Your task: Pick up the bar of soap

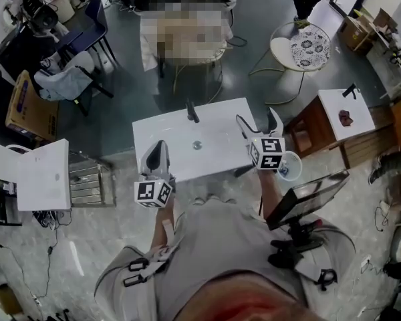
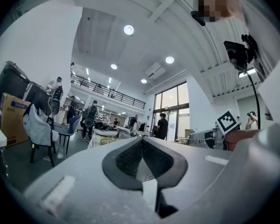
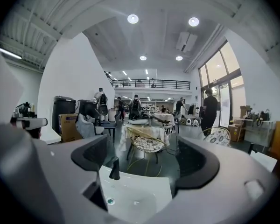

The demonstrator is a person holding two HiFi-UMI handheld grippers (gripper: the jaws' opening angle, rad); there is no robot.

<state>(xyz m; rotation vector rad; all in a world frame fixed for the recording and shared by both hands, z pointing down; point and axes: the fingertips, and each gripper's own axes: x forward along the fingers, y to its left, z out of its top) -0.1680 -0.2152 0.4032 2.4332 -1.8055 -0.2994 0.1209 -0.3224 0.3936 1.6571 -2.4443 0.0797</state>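
Grey floor spreads through a large, busy open room, and near the middle a white sink [image 1: 220,129] stands just ahead of the person, with a black faucet [image 1: 192,111] at its far edge and a round drain [image 1: 197,144] in the basin. At the sink's near left corner the left gripper [image 1: 158,146] is raised; in the left gripper view its claw [image 2: 142,141] is closed, the dark pads meeting in a point with nothing between them. At the sink's right edge the right gripper [image 1: 257,122] hovers; in the right gripper view its claw [image 3: 144,155] gapes wide and empty, and beyond it lie the basin [image 3: 144,190] and faucet [image 3: 115,168]. A clear cup [image 1: 289,167] sits just right of that gripper. The bar of soap cannot be picked out with certainty. On a white-topped side table [image 1: 334,105], well apart at far right, lies a small dark reddish lump [image 1: 345,118]; what it is cannot be told. A round chair with a patterned cushion [image 1: 307,49] stands beyond the sink, to the right.
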